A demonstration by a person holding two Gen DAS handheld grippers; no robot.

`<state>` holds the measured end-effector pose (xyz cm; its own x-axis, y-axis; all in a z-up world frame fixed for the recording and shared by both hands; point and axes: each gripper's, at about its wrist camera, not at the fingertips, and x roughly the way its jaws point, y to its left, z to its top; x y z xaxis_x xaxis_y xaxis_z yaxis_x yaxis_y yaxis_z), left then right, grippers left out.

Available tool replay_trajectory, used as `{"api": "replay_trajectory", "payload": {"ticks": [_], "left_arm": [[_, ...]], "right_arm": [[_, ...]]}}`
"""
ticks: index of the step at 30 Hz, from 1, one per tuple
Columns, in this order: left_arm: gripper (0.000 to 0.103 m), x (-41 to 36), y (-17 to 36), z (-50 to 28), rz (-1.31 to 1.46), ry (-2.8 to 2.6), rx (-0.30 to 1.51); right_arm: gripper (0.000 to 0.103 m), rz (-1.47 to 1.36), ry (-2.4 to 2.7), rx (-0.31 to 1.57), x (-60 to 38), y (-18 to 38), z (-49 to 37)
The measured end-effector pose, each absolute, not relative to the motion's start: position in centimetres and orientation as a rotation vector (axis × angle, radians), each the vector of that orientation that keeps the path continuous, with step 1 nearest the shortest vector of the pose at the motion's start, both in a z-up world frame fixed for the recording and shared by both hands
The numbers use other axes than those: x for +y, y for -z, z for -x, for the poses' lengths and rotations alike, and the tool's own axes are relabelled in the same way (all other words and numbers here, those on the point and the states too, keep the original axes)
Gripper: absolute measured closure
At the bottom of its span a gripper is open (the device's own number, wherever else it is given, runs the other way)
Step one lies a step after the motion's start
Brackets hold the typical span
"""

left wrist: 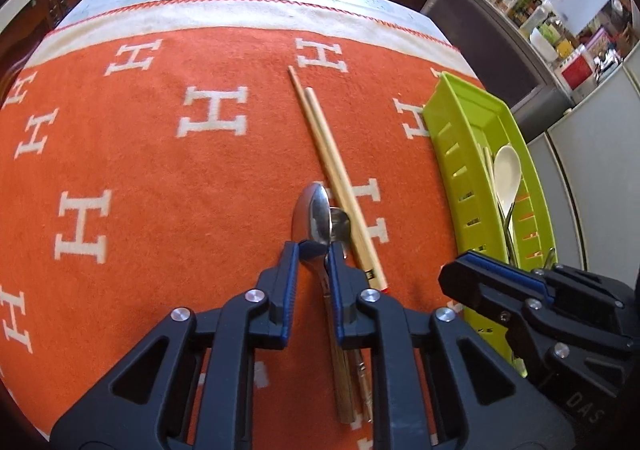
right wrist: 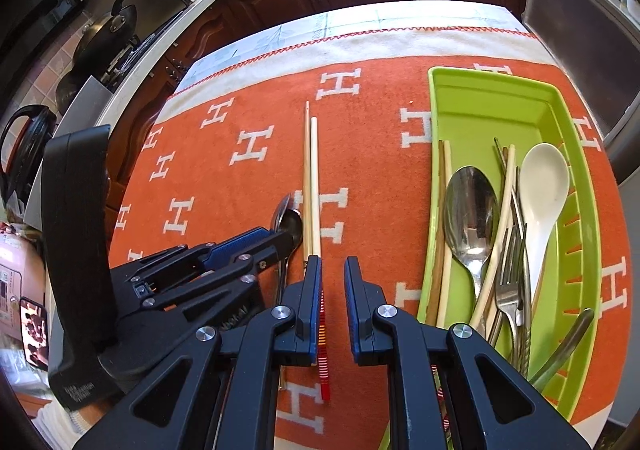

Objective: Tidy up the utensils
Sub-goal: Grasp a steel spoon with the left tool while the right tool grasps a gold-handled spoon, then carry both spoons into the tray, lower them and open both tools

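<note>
Cloth: I am working over an orange cloth with white H letters that is covering the table top.
Tray: a green slotted tray is lying on the cloth to my right. It is holding a white spoon, a steel spoon, a fork and several chopsticks.
Loose chopsticks: a pale pair is lying side by side on the cloth, left of the tray and just right of my left gripper.
Loose spoons: two metal spoons are lying overlapped on the cloth, bowls pointing away from me, touching the chopstick pair.
Left gripper: I am pinching its fingers in on the larger spoon's neck, just behind the bowl; the handle is running back between the jaws.
Right gripper: I am holding it between the loose chopsticks and the tray, jaws nearly closed with only a narrow gap and nothing gripped; the left finger is sitting right by the chopsticks' red-striped ends.
</note>
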<state>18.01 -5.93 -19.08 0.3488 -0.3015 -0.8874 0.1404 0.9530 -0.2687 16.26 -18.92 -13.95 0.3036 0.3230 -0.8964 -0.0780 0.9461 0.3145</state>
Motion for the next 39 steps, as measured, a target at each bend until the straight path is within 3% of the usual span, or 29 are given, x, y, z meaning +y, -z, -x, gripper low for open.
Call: {"api": "replay_trajectory", "payload": {"ticks": [3, 16, 21, 28, 30, 35, 39], "left_arm": [[0.096, -5.0, 19.0, -17.8, 0.165, 0.283, 1.173], [0.096, -1.7, 19.6, -16.2, 0.157, 0.283, 1.178], [0.096, -0.8, 19.5, -15.1, 0.140, 0.310, 1.174], [0.096, -1.0, 19.5, -14.1, 0.077, 0.325, 1.154], [0.096, -1.4, 19.4, -13.9, 0.040, 0.321, 1.149], [0.096, -1.5, 19.5, -14.8, 0.043, 0.321, 1.154], [0.096, -1.9, 19.6, -15.5, 0.054, 0.340, 1.144]], "right_arm": [[0.092, -0.220, -0.289, 1.248, -18.1, 14.2, -16.2], [0.092, -0.136, -0.344, 1.314, -14.0, 16.5, -15.3], [0.082, -0.101, -0.333, 1.326, -13.0, 17.6, -15.2], [0.081, 0.015, -0.316, 1.241, -11.1, 18.1, -14.7], [0.083, 0.053, -0.306, 1.215, -10.5, 18.2, -14.6], [0.098, 0.063, -0.271, 1.191, -10.5, 18.4, -15.4], [0.100, -0.056, -0.291, 1.214, -11.8, 18.3, -16.0]]}}
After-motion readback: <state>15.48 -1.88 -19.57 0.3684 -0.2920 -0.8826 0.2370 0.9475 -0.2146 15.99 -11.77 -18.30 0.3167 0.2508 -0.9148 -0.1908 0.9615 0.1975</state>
